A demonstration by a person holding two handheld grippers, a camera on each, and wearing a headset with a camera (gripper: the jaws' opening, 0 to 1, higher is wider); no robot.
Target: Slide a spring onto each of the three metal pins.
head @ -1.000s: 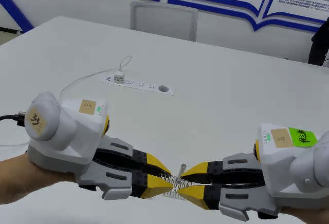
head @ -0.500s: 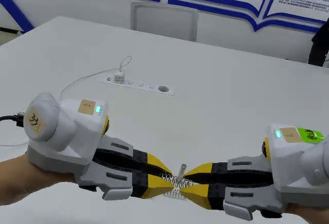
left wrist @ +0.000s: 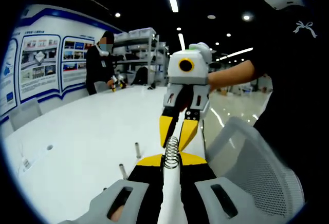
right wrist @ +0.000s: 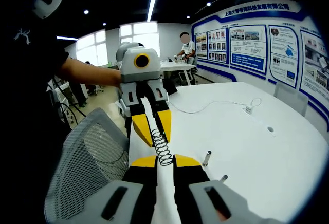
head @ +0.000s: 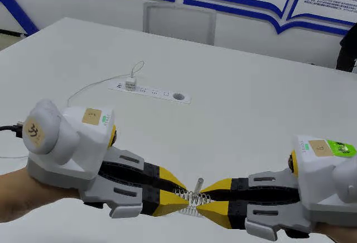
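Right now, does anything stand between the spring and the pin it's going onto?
Nothing visible does. The spring is held between the left gripper and right gripper, and the nearest pin stands just beyond it on bare table.

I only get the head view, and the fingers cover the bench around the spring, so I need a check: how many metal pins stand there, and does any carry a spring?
Observer: The left gripper view gives two, a farther pin and a nearer pin, both upright and bare.
Operator: Is the spring over one of them?
Observer: No. In the right gripper view the spring runs from the right gripper to the left gripper, with both pins off to one side, apart from it.
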